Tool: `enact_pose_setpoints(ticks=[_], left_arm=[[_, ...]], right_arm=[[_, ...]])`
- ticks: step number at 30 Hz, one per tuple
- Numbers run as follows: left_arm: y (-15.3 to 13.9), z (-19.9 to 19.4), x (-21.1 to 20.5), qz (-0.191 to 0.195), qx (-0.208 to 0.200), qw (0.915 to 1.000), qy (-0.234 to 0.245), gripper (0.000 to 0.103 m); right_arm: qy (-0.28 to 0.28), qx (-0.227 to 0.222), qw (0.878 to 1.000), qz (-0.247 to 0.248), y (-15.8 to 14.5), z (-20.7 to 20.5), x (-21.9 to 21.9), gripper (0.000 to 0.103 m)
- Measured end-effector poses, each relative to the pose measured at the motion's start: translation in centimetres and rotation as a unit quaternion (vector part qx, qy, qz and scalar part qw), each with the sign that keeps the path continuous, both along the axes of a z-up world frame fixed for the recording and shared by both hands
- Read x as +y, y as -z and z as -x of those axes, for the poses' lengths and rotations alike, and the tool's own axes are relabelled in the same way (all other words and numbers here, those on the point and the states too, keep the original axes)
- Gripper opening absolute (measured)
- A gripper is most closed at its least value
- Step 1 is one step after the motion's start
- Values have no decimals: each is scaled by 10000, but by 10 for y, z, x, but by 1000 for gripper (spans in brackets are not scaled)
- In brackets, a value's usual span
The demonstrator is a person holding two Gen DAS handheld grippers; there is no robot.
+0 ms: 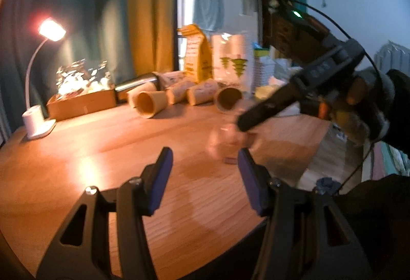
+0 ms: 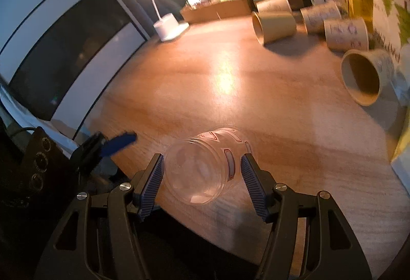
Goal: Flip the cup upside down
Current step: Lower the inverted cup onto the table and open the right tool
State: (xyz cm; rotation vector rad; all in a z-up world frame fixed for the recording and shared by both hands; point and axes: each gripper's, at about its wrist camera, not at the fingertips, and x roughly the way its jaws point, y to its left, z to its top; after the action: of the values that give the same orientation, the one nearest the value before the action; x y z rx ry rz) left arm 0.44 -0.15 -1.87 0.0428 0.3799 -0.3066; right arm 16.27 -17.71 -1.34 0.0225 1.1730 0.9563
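While the left gripper [image 1: 205,164] gapes, the right gripper's [image 2: 202,164] jaws straddle the tipped, empty clear cup [image 2: 202,164].

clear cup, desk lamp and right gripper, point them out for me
clear cup [image 2: 205,167], right wrist view, its ribbed side wall
desk lamp [image 2: 167,25], right wrist view, its white base
right gripper [image 2: 202,172], right wrist view, midway between fingertips

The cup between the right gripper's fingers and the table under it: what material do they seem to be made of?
The cup looks like thin clear plastic, glossy: the table shows through its wall, which carries red printed marks; glass is possible. The table appears to be wood or wood-look laminate, with a smooth semi-gloss finish: grain lines and a lamp reflection show.
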Motion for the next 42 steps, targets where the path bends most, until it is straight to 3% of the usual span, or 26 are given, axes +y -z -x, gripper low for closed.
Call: enact_pose_setpoints(ticks=[6,13,21,35,38,42], left_arm=[[2,0,28,319,-105,9981,-507,55],[3,-4,36,410,-97,9971,-634,55],[0,-6,38,485,-120,9968,-620,55],[-5,-13,31,419,-6,9974,-588,56],[-8,-12,31,502,-31,9969,-609,79],[-13,-14,31,644,-24,9960,-615,82]], right_arm=[[25,588,9979,268,10,-15,0,65],[-43,642,9950,766,18,-29,16,65],[-75,323,9947,974,15,-28,22,65],[266,-222,9966,746,4,-21,11,67],[364,-447,9963,640,-2,-15,7,73],[599,-979,9915,615,-9,-1,4,75]])
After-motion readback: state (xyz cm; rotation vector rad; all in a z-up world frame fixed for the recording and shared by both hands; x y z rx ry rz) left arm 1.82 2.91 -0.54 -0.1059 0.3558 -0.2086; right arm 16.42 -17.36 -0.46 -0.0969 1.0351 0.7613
